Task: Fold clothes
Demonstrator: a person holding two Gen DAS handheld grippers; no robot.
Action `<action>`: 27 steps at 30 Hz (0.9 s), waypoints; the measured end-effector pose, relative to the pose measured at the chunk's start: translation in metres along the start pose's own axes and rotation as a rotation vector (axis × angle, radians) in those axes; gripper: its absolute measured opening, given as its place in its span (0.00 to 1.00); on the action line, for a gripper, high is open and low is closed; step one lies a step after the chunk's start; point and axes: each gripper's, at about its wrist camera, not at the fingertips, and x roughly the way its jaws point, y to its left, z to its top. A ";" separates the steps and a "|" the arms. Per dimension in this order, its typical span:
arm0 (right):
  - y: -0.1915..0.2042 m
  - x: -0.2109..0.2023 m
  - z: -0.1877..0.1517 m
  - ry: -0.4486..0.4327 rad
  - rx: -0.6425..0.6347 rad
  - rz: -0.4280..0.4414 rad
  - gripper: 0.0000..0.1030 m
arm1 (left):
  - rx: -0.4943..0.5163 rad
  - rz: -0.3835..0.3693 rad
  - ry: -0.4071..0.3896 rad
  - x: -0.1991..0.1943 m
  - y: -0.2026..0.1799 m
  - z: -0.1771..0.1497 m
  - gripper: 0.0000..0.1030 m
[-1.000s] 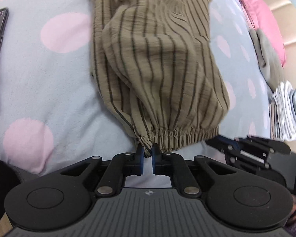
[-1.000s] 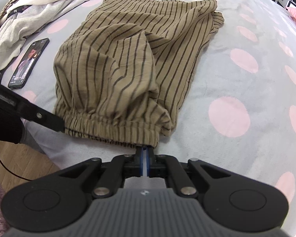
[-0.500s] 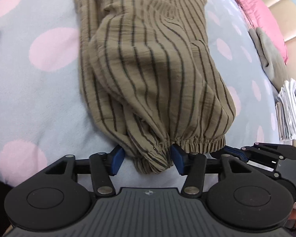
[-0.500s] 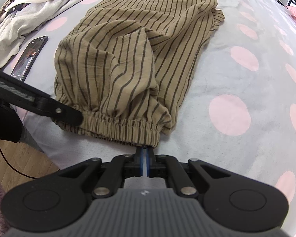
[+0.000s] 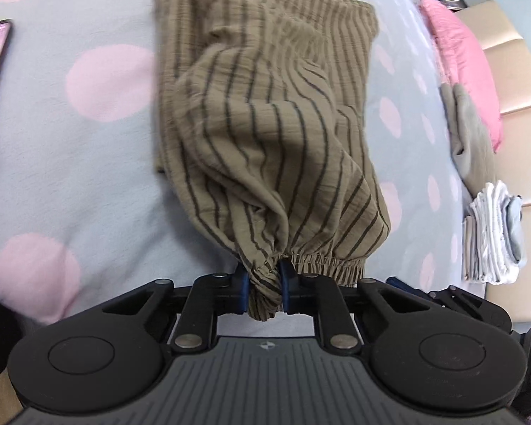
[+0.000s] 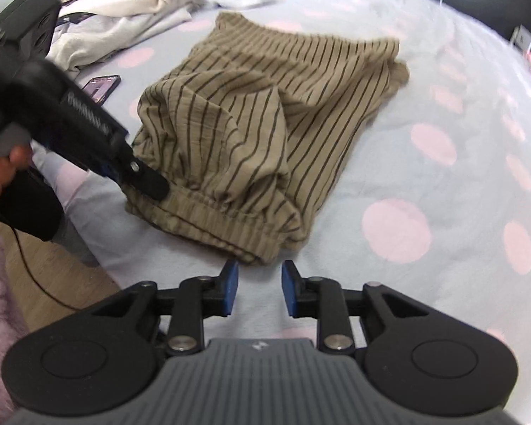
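Observation:
Olive-brown trousers with dark stripes lie partly folded on a grey bedspread with pink dots. My left gripper is shut on a bunch of the elastic waistband at the near left corner; it also shows from the side in the right wrist view. My right gripper is open and empty, just short of the waistband's right corner. The trousers fill the middle of the right wrist view.
A phone lies left of the trousers. A heap of light clothes sits at the back left. Folded white laundry, a grey garment and a pink pillow lie to the right. The bed edge and wood floor are near.
My left gripper opened, moved onto the waistband and shut on it. My right gripper, shut on the right corner before, has opened and let go.

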 end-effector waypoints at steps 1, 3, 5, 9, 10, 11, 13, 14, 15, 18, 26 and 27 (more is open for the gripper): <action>0.002 0.001 -0.002 -0.002 -0.019 -0.019 0.29 | -0.010 0.011 0.002 -0.001 0.004 0.000 0.13; 0.005 0.004 -0.003 0.003 -0.054 -0.045 0.29 | -0.030 0.021 0.006 -0.001 0.010 0.001 0.13; 0.008 0.007 -0.004 0.007 -0.081 -0.032 0.28 | -0.048 0.019 0.010 0.000 0.015 0.002 0.13; 0.017 0.015 -0.003 -0.002 -0.143 -0.011 0.25 | -0.046 0.022 0.011 0.003 0.013 0.004 0.13; 0.020 0.017 -0.003 -0.004 -0.155 -0.010 0.24 | -0.045 0.024 0.012 0.004 0.013 0.005 0.13; 0.022 0.020 -0.002 -0.005 -0.165 -0.009 0.23 | -0.044 0.025 0.013 0.004 0.012 0.005 0.13; 0.023 0.024 0.000 -0.008 -0.161 -0.011 0.20 | -0.040 0.029 0.016 0.010 0.006 0.007 0.13; 0.024 0.026 0.001 -0.010 -0.156 -0.012 0.20 | -0.038 0.031 0.016 0.011 0.005 0.008 0.13; 0.024 0.028 0.002 -0.011 -0.151 -0.013 0.20 | -0.039 0.033 0.016 0.011 0.005 0.009 0.13; 0.023 0.028 0.005 -0.024 -0.117 0.013 0.20 | -0.049 0.023 0.017 0.011 0.007 0.009 0.13; 0.019 0.032 0.015 -0.026 -0.049 -0.016 0.04 | -0.095 -0.056 0.002 0.002 0.016 0.011 0.13; 0.015 0.030 0.016 -0.006 -0.026 -0.005 0.04 | -0.108 -0.080 -0.003 0.000 0.017 0.012 0.13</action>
